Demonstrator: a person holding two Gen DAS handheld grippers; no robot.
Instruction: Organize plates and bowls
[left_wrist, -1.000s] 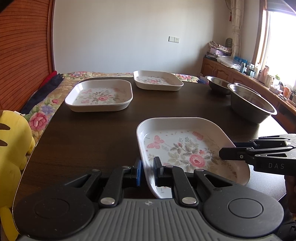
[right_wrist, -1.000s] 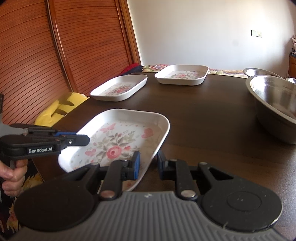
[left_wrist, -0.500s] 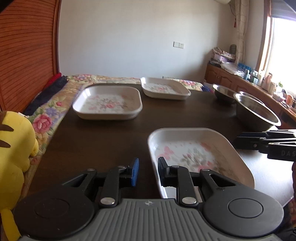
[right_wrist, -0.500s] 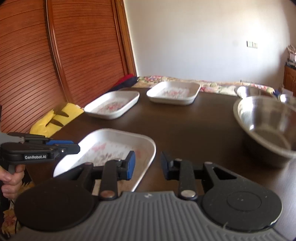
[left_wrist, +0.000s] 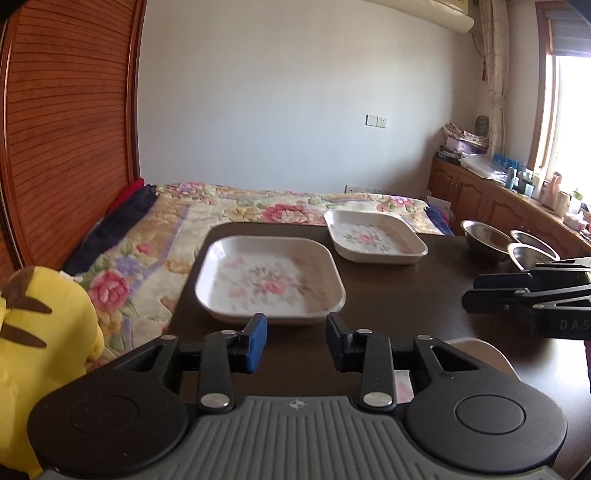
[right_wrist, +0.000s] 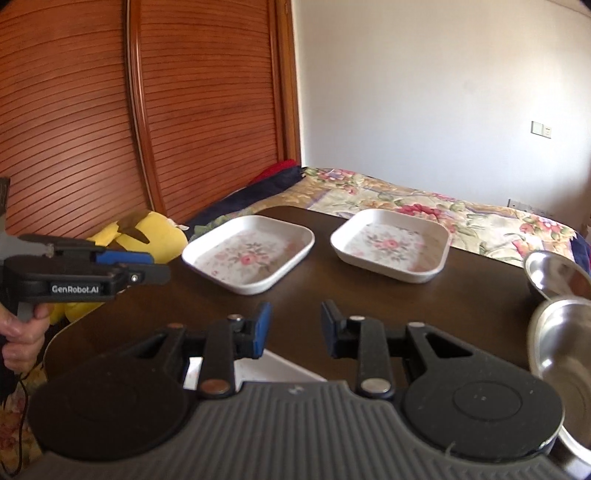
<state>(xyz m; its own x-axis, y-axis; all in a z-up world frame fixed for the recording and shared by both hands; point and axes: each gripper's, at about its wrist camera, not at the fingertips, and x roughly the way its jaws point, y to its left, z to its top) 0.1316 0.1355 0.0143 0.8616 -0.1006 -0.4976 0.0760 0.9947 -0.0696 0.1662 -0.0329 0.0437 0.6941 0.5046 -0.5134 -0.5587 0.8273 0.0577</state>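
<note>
I hold the left gripper (left_wrist: 295, 338) and right gripper (right_wrist: 293, 330) with jaws apart, empty; floral plate (left_wrist: 269, 278) sits centre frame.

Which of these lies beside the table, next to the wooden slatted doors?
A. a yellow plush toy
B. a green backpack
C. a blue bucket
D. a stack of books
A: a yellow plush toy lies off the table's edge, in front of the wooden slatted doors.
</note>
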